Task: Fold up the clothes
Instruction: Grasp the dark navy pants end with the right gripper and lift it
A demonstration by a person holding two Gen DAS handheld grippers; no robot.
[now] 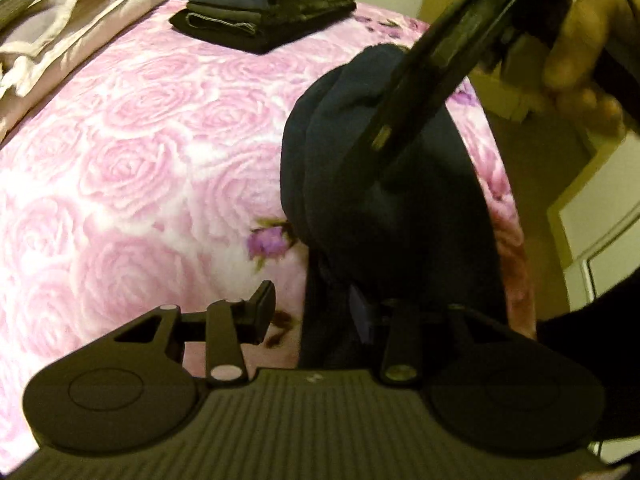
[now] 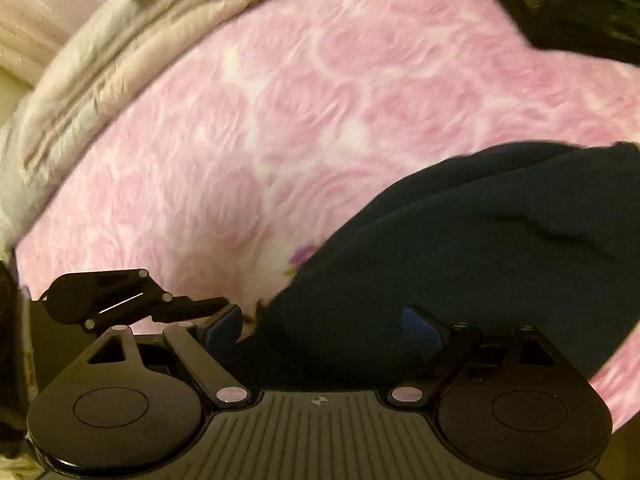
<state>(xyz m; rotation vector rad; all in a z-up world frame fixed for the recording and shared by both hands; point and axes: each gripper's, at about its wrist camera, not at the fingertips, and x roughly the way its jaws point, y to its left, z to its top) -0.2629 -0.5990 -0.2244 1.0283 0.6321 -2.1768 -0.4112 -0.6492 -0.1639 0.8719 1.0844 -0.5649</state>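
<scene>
Releasing the navy garment here carries the main risk, in my judgement. It lies bunched in soft rolls near the edge of the pink rose blanket, well apart from the folded stack. With neither tool clamped on it, the rolls may slump or unfold. A new grip may also catch only the top layer, or pinch the blanket together with the cloth and drag it.

Right gripper: jaws wide apart. The garment lies between the pads, but I see neither pad pressing it. One pad stands at the cloth's edge and the other over the cloth. From the left wrist view, this tool reaches down steeply onto the top of the bundle.

Left gripper: jaws partly apart. One finger stands clear over the blanket, with pink showing between it and the cloth. The other is half hidden against the dark fabric. Nothing is clamped.

Motion blur prevents confirming finer contact.
</scene>
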